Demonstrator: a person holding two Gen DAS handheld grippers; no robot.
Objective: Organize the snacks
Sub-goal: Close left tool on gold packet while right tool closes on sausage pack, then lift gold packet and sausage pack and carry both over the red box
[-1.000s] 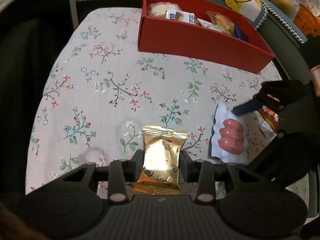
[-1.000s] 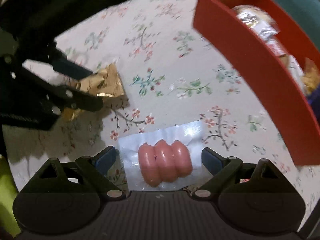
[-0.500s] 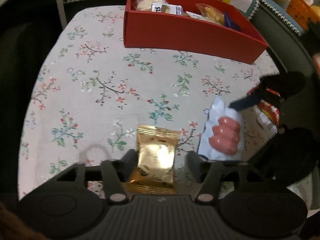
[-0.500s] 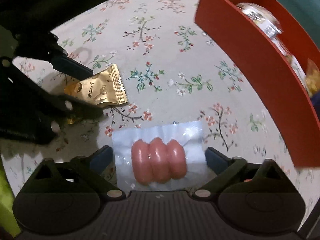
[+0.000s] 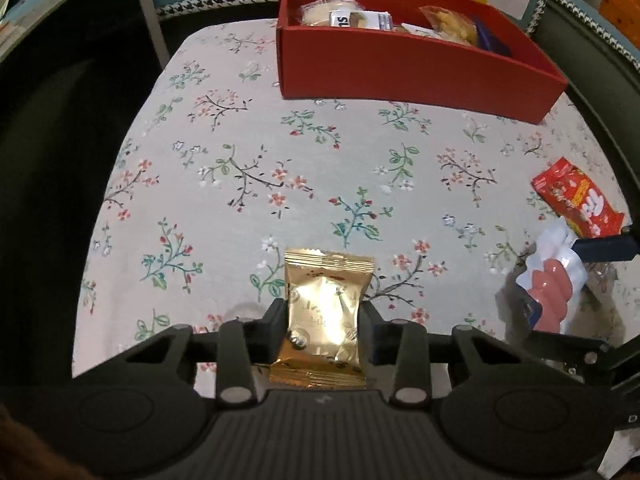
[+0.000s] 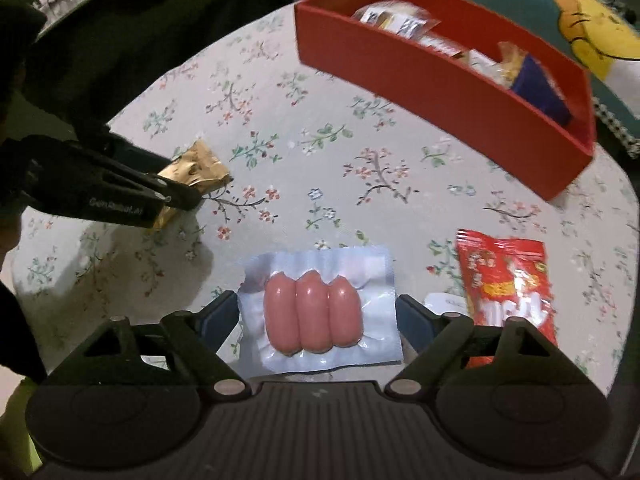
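Note:
A gold snack packet [image 5: 326, 280] lies on the floral tablecloth, and my left gripper [image 5: 322, 320] has its jaws closing, both pads pressing on the packet's sides. The right wrist view shows that packet [image 6: 196, 168] at the left. A clear sausage pack [image 6: 316, 312] with three pink sausages sits between the fingers of my right gripper [image 6: 318, 316]. Its jaws are closing too, and the pads touch the pack's edges. In the left wrist view the sausage pack [image 5: 552, 284] hangs tilted above its shadow. The red box [image 5: 400, 68] stands at the back with several snacks inside.
A red snack packet [image 6: 508, 280] lies just right of the sausage pack, partly under my right finger. The red box wall [image 6: 440, 80] runs across the far right. A cushion with a yellow cartoon figure [image 6: 592, 28] is behind the box. The table edge curves close on the left.
The left jaws widened off the gold packet, then came back onto it. The right gripper rolled and shifted with the sausage pack between its narrowing fingers, and the red packet came into view.

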